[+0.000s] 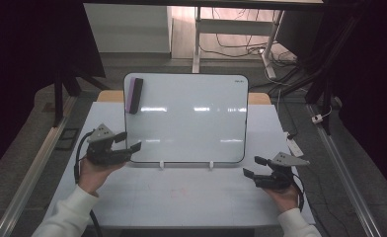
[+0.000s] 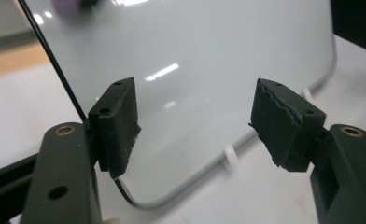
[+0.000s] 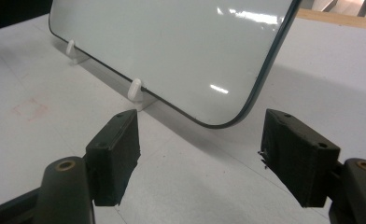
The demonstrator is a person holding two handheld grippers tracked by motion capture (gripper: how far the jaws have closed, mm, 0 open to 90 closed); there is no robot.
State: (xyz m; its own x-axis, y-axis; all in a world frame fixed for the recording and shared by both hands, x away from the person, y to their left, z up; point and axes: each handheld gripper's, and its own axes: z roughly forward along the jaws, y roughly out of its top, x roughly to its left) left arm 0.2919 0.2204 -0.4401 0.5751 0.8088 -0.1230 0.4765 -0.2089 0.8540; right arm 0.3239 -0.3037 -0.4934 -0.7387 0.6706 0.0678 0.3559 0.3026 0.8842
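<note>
Right gripper (image 3: 200, 156) jaws stand apart and empty at the bottom; whiteboard (image 3: 172, 46) on clips (image 3: 135, 89) fills the upper frame above the table (image 3: 31, 84).

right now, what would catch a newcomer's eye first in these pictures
The big whiteboard propped upright on small white feet at the middle of the table, its blank surface glaring with light reflections. Next, the black and purple eraser stuck at its top left corner. Then the left gripper and right gripper, each with open jaws and nothing between them, flanking the board's lower corners.
</note>
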